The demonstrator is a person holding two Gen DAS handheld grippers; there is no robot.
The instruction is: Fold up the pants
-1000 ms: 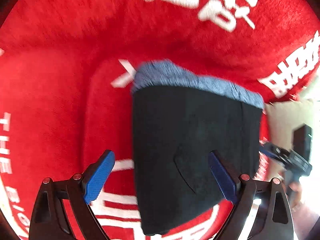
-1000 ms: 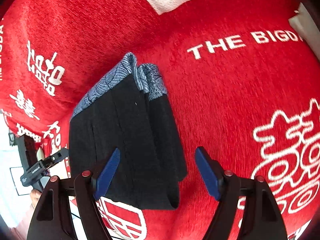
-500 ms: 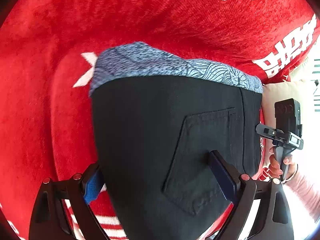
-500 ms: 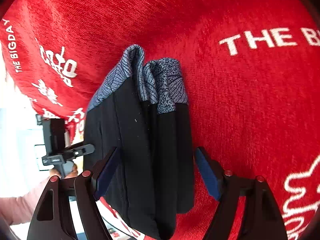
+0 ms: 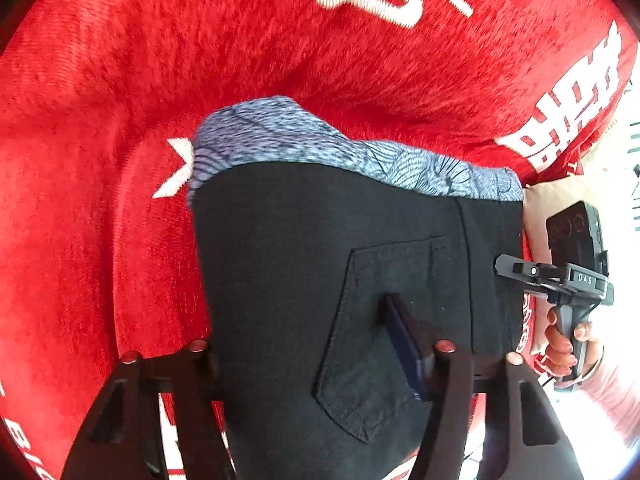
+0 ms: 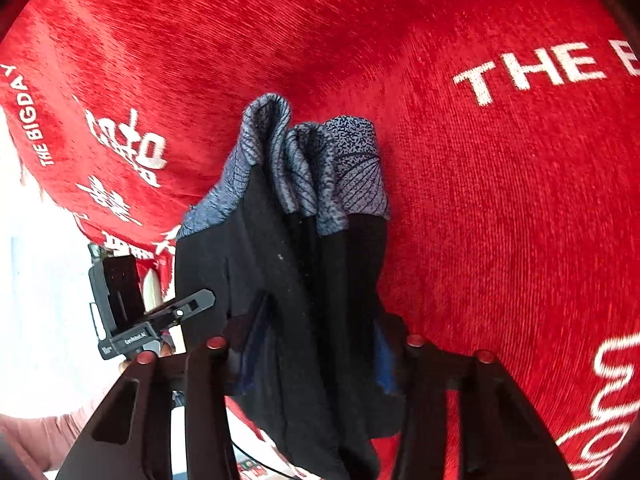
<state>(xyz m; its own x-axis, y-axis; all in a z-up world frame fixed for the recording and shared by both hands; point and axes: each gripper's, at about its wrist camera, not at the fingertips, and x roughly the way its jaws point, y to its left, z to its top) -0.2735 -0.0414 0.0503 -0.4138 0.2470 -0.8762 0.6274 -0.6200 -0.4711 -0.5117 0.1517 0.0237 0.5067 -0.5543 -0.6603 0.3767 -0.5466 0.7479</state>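
The folded black pants (image 5: 280, 248) with a blue-grey patterned waistband (image 5: 320, 148) lie on the red cloth (image 5: 100, 80). My left gripper (image 5: 304, 340) is closing on their near edge. One blue pad (image 5: 404, 344) presses on the back pocket, and the other finger is hidden under the fabric. In the right wrist view the pants (image 6: 240, 264) bunch into upright folds, waistband (image 6: 320, 168) at the far end. My right gripper (image 6: 320, 340) is closing too, with both pads pinching the stack from either side.
The red plush cloth (image 6: 500, 200) with white lettering covers the whole surface. The cloth's edge and a bright floor lie by the other gripper in each view: the right one with a hand (image 5: 568, 280), the left one (image 6: 132, 320).
Both grippers moved in over the pants and their jaws narrowed from wide open onto the fabric. The stack now bunches up between the right gripper's pads.
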